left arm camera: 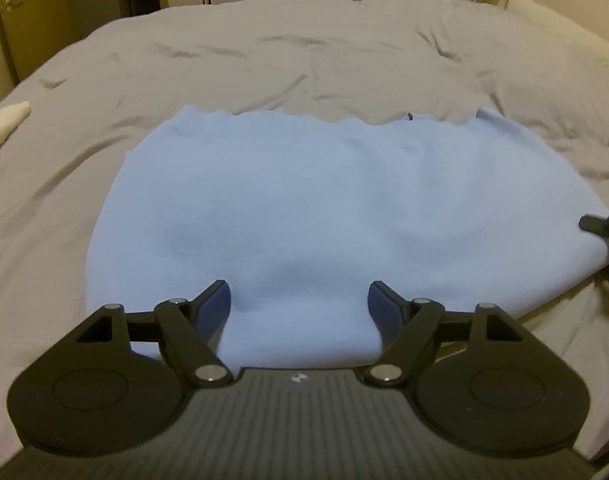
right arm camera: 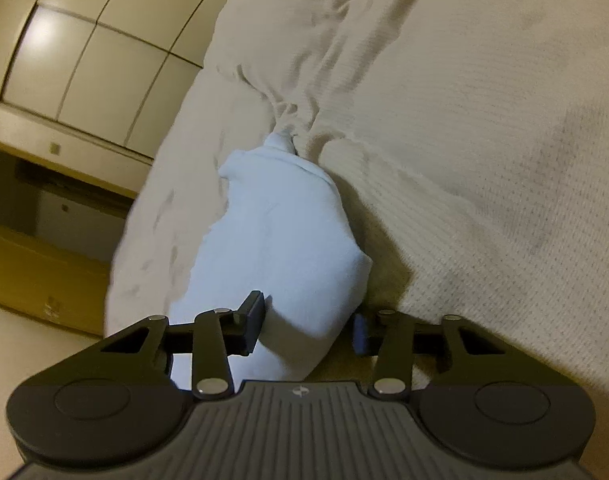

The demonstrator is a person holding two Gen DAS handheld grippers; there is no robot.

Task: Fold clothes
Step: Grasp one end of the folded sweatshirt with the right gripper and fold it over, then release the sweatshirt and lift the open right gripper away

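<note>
A light blue garment (left arm camera: 304, 200) lies spread flat on the grey bedspread (left arm camera: 264, 60). My left gripper (left arm camera: 299, 300) stands open at the garment's near edge. Its two fingers rest on the cloth, and a soft hump of fabric rises between them without being pinched. At the right edge of the left wrist view, my right gripper (left arm camera: 608, 248) is at the garment's right side. In the right wrist view, the right gripper (right arm camera: 308, 322) is shut on a bunched fold of the blue garment (right arm camera: 280, 232), with both pads against the cloth.
A pale pillow (left arm camera: 552, 28) lies at the bed's far right, and a white cloth (left arm camera: 4, 124) pokes in at the left edge. Cupboard doors (right arm camera: 88, 48) and a wooden floor (right arm camera: 32, 264) lie beyond the bed's edge.
</note>
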